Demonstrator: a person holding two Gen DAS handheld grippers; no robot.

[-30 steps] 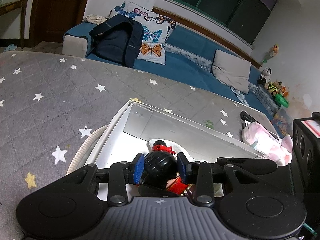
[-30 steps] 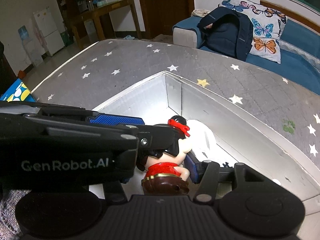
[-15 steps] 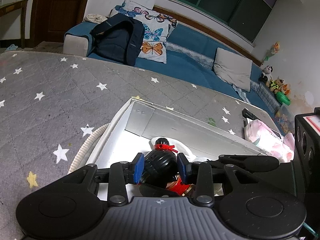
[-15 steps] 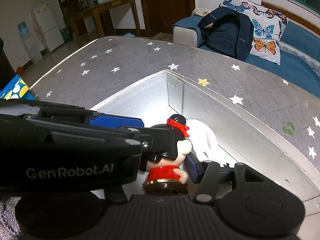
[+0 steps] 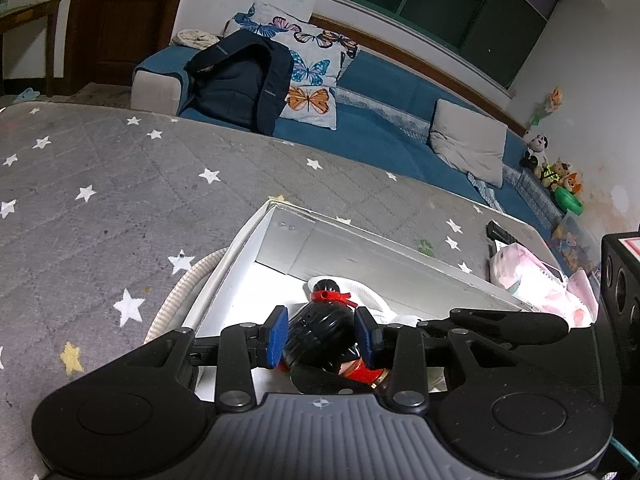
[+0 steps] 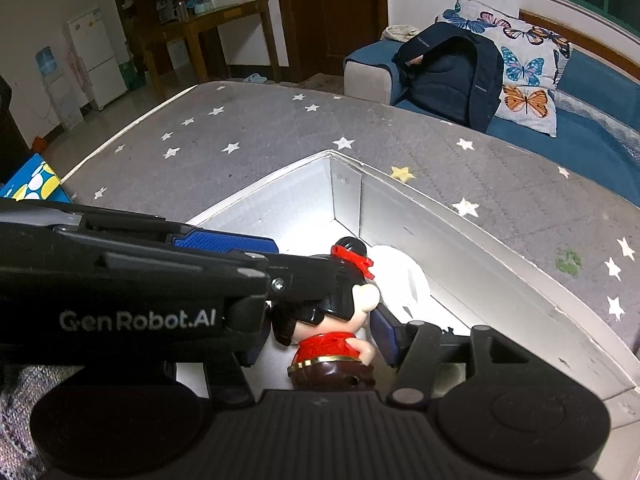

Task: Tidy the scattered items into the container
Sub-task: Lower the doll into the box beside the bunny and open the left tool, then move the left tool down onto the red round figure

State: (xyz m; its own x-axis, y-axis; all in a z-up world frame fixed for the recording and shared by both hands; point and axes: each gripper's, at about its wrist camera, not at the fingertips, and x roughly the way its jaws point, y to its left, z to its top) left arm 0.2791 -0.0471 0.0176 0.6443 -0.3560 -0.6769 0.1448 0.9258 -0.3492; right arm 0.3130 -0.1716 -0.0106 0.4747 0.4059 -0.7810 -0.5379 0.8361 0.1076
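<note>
The figurine [image 6: 340, 312], a small doll with a glossy black head, a red bow on its topknot, a red top and a brown base, is inside the white box [image 6: 500, 256], near the box's far corner. It leans against a white rounded object [image 6: 404, 276] that lies on the box floor just behind it.

The left gripper [image 5: 322, 334] reaches into the box, and its blue pads [image 5: 277, 336] press on either side of the doll's black head, so it is clenched on the figurine. From the right wrist view this gripper comes in from the left as a long black arm printed with "GenRobot.AI", crossing over the doll's head.

The right gripper [image 6: 320, 340] straddles the doll's body lower down. Its jaws are opening; the right blue pad [image 6: 382, 334] stands just beside the doll's arm, while the left one is mostly hidden behind the other gripper, so I cannot tell for sure whether it still touches.

The box sits on a grey mattress [image 5: 120, 200] printed with white and yellow stars, toward its near edge. A pale hose-like cord [image 5: 176, 292] curves along the box's left wall. A pink-and-white packet [image 5: 532, 280] lies past the box's right end. Beyond the mattress's far edge stand a blue sofa [image 5: 380, 136] with a butterfly cushion [image 5: 312, 72] and a dark backpack [image 5: 240, 80].
</note>
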